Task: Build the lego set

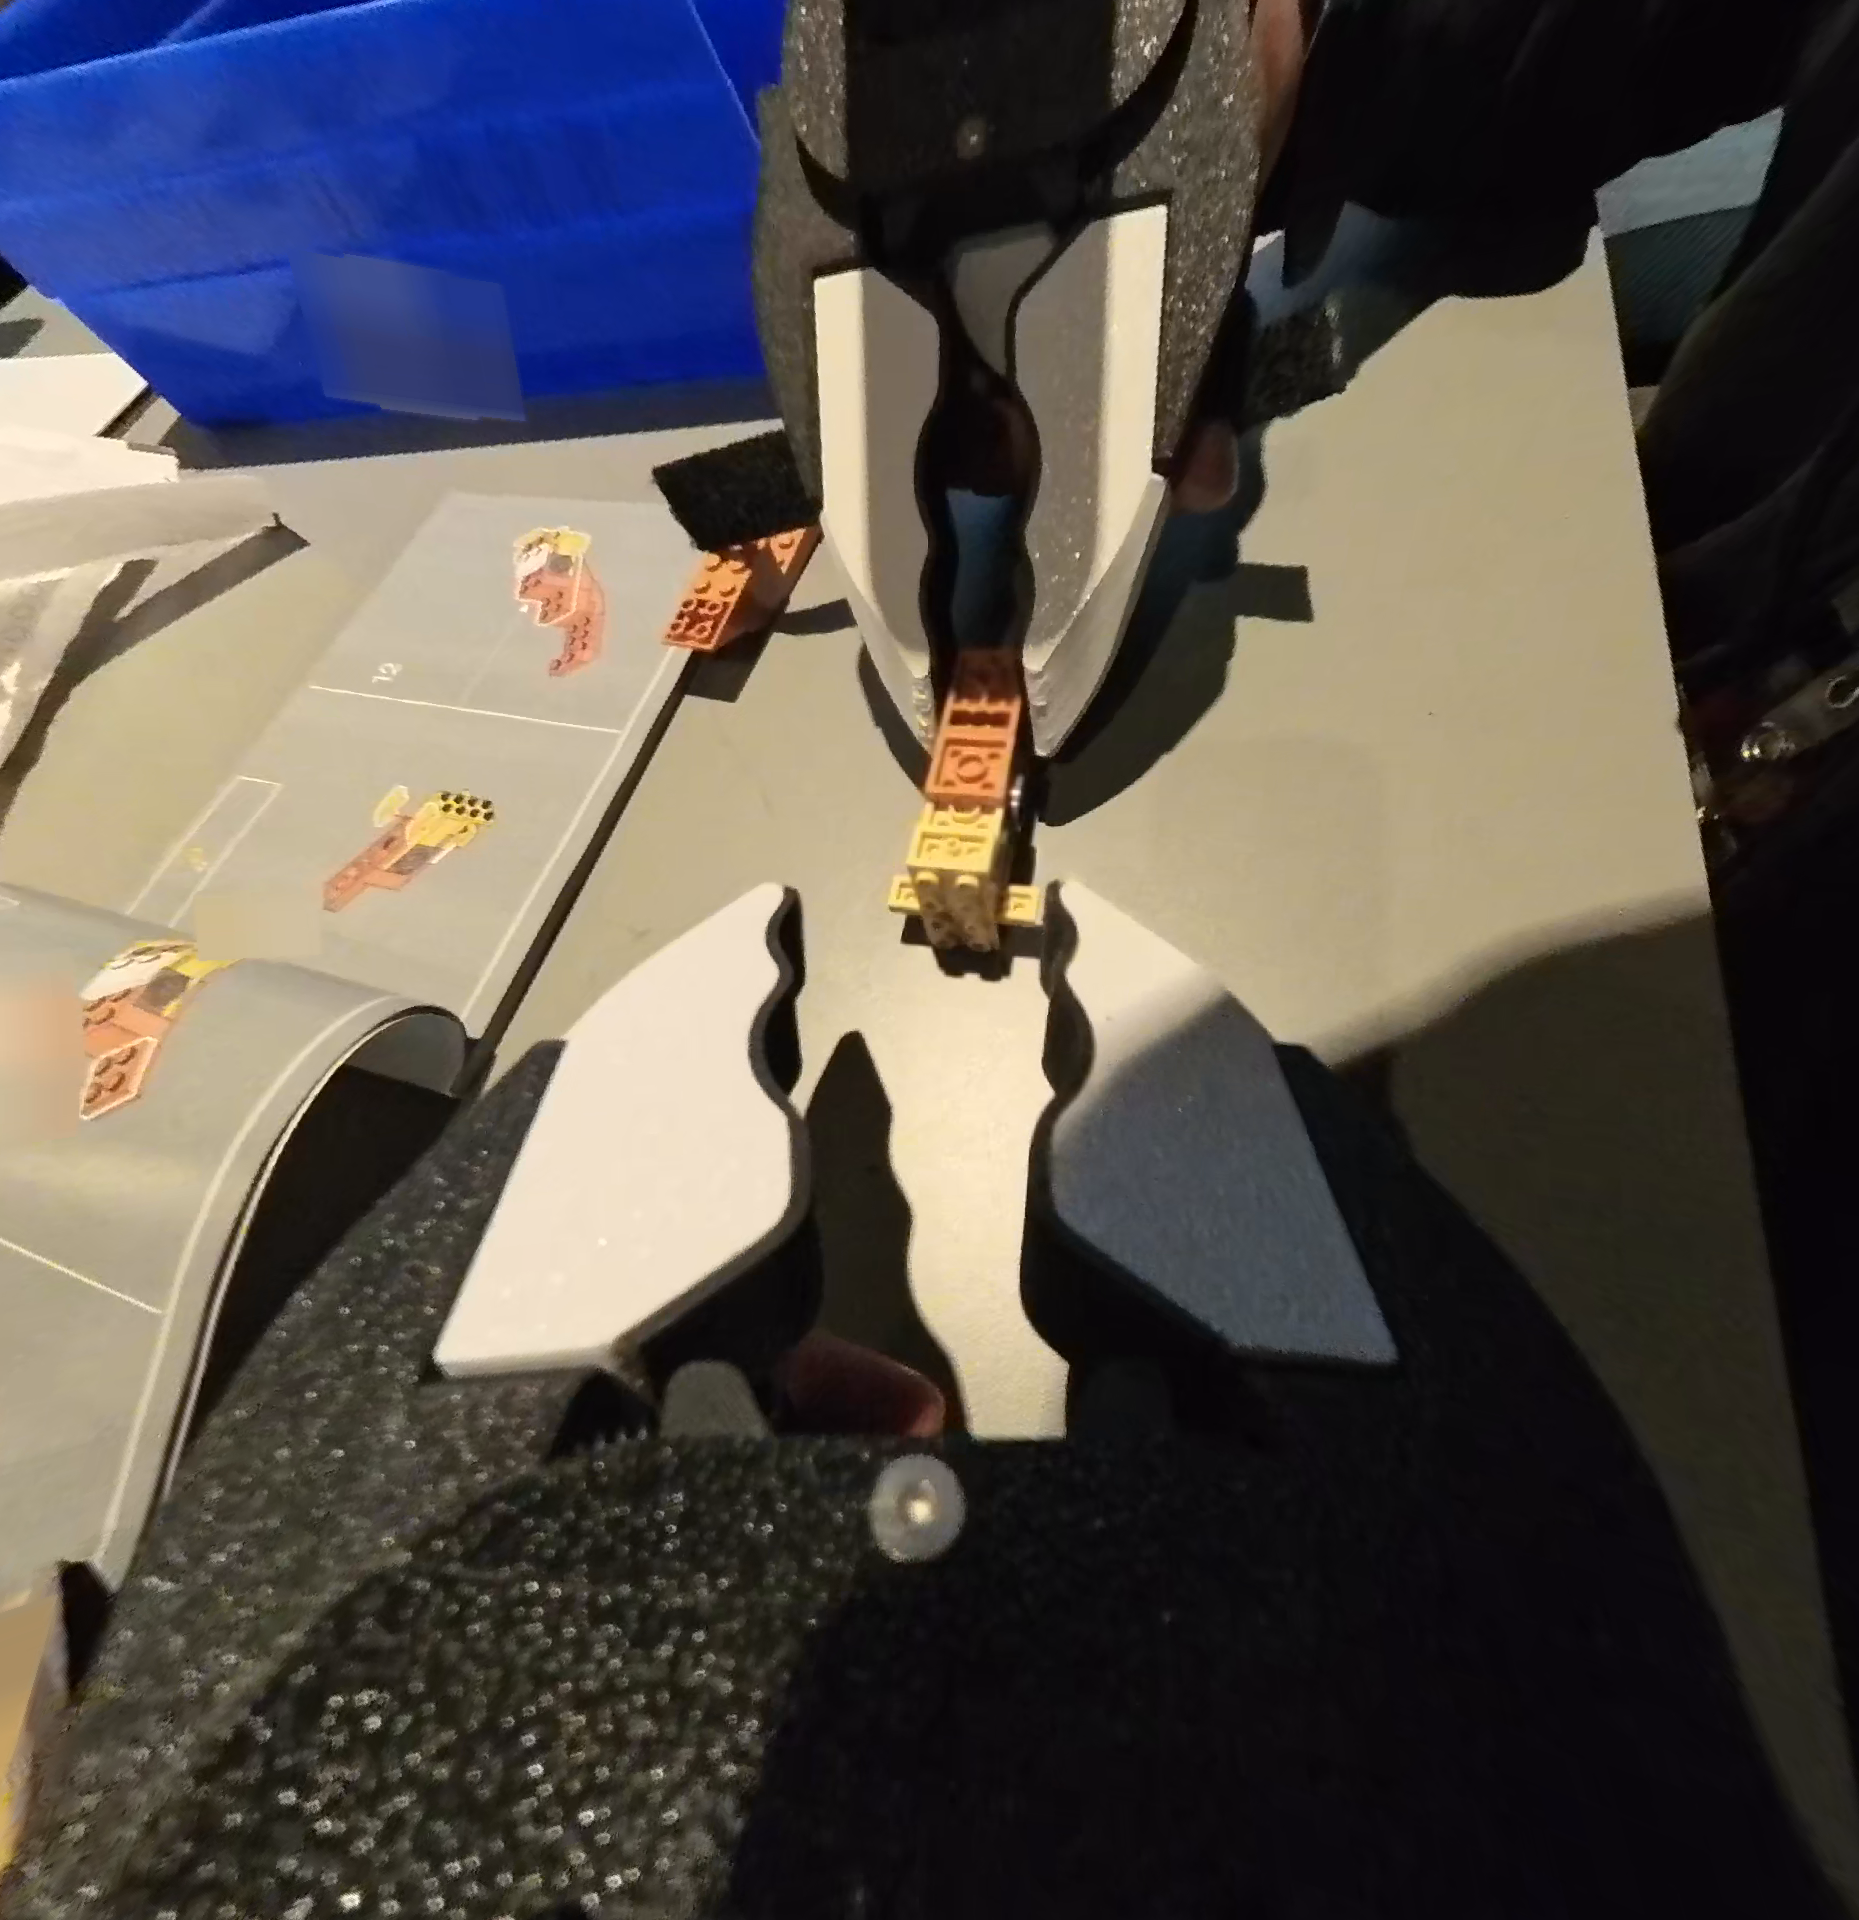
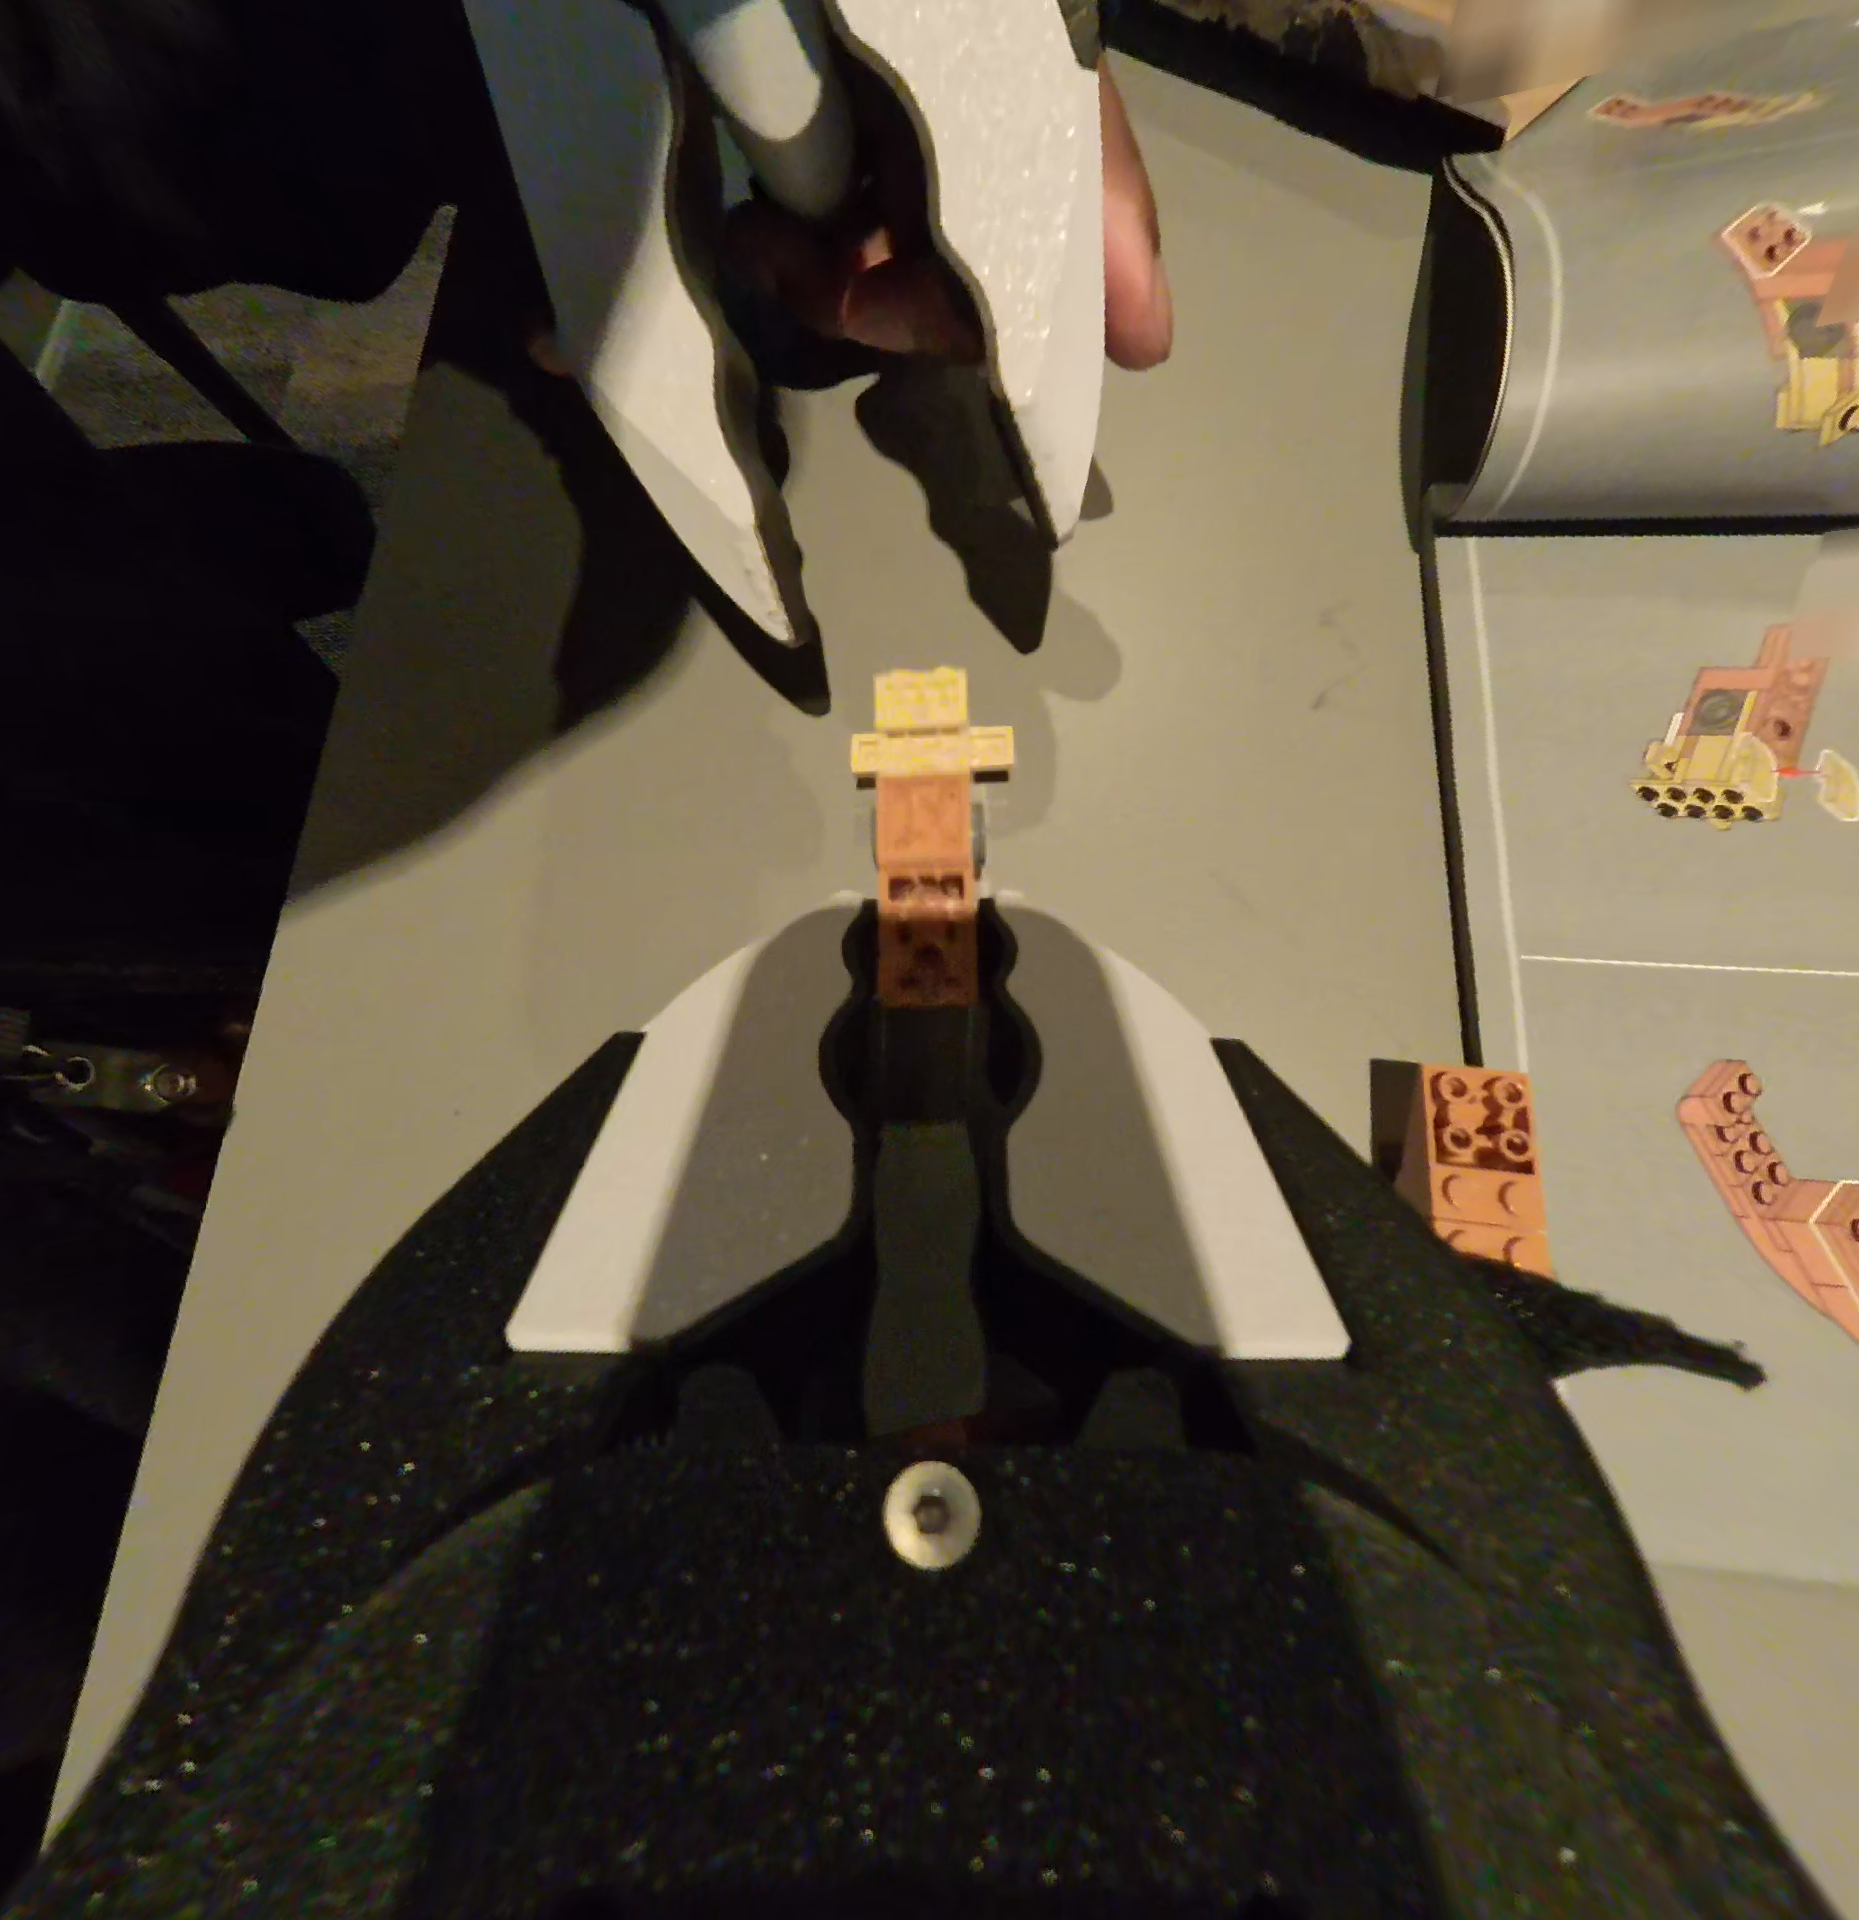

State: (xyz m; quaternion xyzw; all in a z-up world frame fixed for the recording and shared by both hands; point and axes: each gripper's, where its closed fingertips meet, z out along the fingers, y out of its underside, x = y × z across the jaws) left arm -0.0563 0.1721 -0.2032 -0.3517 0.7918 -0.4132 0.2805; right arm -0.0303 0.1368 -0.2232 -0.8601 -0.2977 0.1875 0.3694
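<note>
A small lego assembly has a brown body (image 1: 972,764) and a yellow end (image 1: 961,873) with a short yellow cross plate. My right gripper (image 1: 985,712) comes in from the top of the left wrist view and is shut on the brown end, holding the assembly just above the grey table (image 1: 1320,831). In the right wrist view the right gripper (image 2: 927,920) grips the brown part (image 2: 925,831), with the yellow end (image 2: 930,743) pointing away. My left gripper (image 1: 925,904) is open and empty, its fingertips beside the yellow end. From the right wrist view the left gripper (image 2: 920,582) sits just beyond that end.
A loose brown lego piece (image 1: 733,587) lies by the open instruction booklet (image 1: 437,727); the piece (image 2: 1476,1164) and booklet (image 2: 1683,831) also show in the right wrist view. Blue bins (image 1: 385,187) stand at the back left. A black fabric patch (image 1: 727,488) lies by the piece.
</note>
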